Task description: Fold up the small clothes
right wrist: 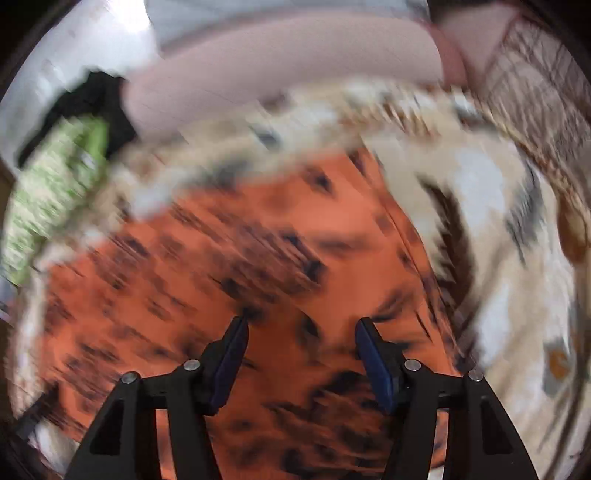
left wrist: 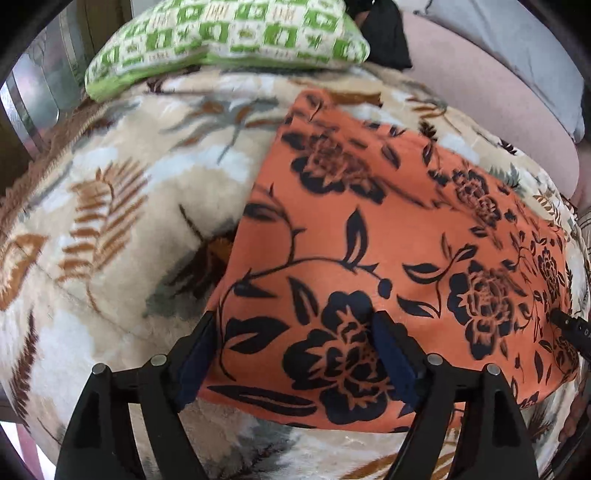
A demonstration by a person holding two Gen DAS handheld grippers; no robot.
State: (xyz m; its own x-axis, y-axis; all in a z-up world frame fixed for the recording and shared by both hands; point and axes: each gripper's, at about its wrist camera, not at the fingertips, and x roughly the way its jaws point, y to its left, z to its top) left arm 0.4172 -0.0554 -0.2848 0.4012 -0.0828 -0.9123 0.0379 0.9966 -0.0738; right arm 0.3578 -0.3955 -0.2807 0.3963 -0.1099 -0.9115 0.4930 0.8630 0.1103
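Pillow [left wrist: 221,33] lies beyond orange cloth [left wrist: 388,229] on blanket [left wrist: 110,221].

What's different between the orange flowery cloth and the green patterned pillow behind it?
The orange cloth bears large black roses and leaves; the green pillow bears small green-and-white blocks. The cloth lies flat and thin; the pillow looks plump. The cloth lies right in front of the left tool, whose fingers are open; the pillow sits farther back. Both rest on the beige leaf-print blanket.

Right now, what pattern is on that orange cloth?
Black flowers and leaves on the orange cloth; clearest in the left wrist view.
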